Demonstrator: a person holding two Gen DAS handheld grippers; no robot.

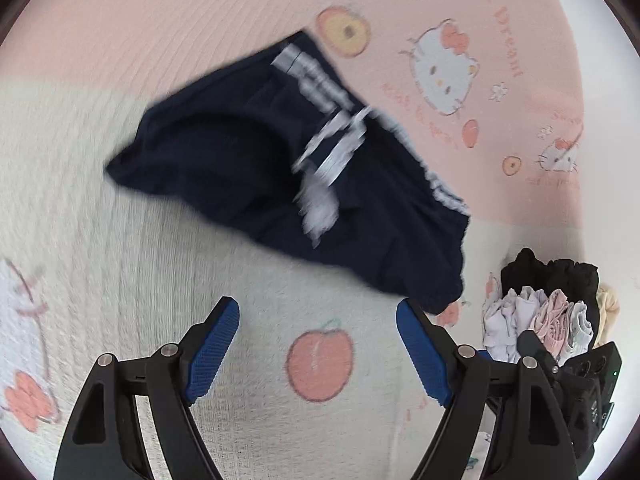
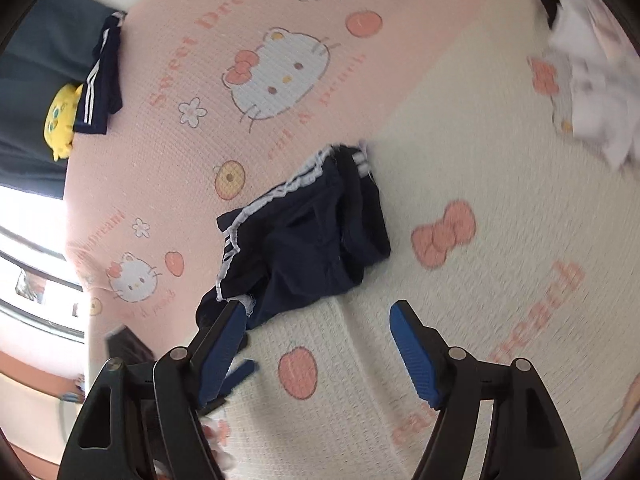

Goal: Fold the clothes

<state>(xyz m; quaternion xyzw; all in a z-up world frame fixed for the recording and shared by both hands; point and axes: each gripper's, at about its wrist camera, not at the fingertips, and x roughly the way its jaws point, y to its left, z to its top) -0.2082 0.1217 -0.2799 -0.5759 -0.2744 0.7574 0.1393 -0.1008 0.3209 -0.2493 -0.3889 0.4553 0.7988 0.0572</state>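
Left gripper (image 1: 318, 320) jaws apart, nothing between, over the blanket (image 1: 120, 300). Right gripper (image 2: 318, 322) jaws apart too, empty; its left finger overlaps the shorts' hem, contact unclear. Navy shorts (image 1: 240, 168) lie crumpled mid-blanket just ahead. Clothes pile (image 1: 548, 304) at right. Folded shorts (image 2: 100, 80) far off.

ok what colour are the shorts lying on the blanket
Dark navy shorts with white side stripes, clearest in the right wrist view.
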